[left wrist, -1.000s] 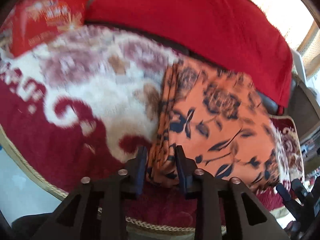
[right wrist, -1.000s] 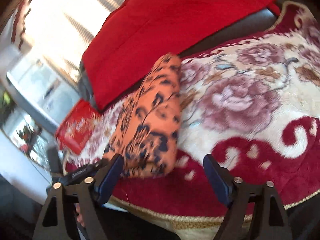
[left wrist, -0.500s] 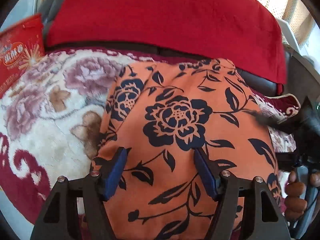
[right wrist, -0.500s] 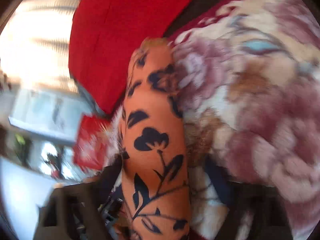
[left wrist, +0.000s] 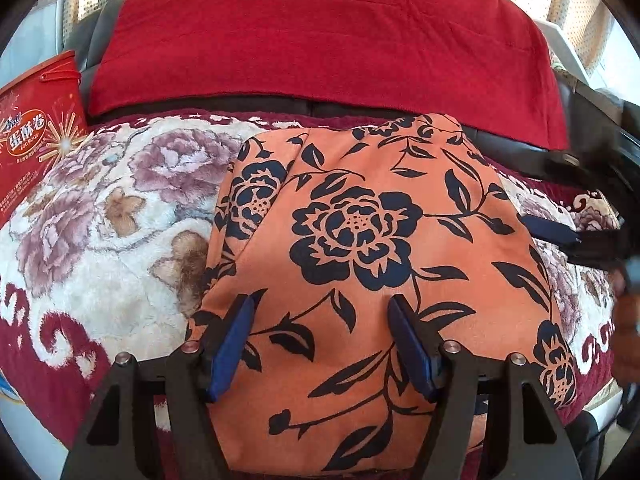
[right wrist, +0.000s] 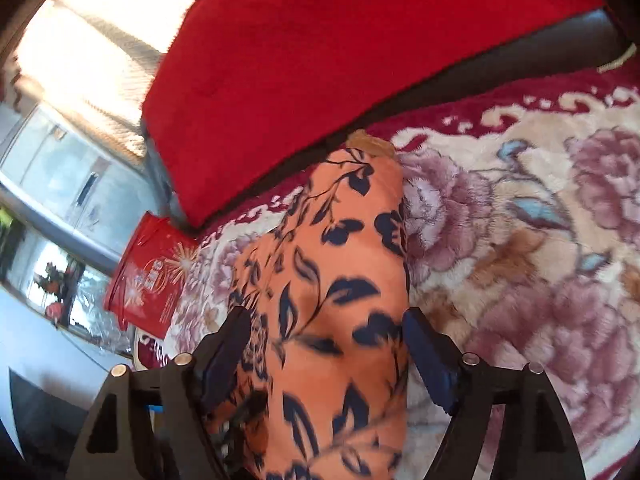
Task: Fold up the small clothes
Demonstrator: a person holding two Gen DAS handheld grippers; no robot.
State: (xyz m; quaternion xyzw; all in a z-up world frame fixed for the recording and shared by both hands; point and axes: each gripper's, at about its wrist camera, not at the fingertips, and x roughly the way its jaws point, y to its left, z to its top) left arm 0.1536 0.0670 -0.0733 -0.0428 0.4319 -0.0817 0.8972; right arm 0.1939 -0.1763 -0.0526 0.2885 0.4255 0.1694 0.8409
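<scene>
The folded garment point(left wrist: 360, 240) is laid on the blanket point(left wrist: 100, 240); a box point(left wrist: 32, 148) is stood far left, a cushion point(left wrist: 320, 32) behind.

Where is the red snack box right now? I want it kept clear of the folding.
In the left wrist view the red snack box stands at the far left edge, on the floral blanket, left of the orange garment.

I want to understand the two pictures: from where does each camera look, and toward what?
Left wrist: on the left gripper, looking down on the orange cloth; the right gripper is at the edge.
Right wrist: on the right gripper, jaws opening, cloth between them.
Both show: cloth, blanket, red box.
</scene>
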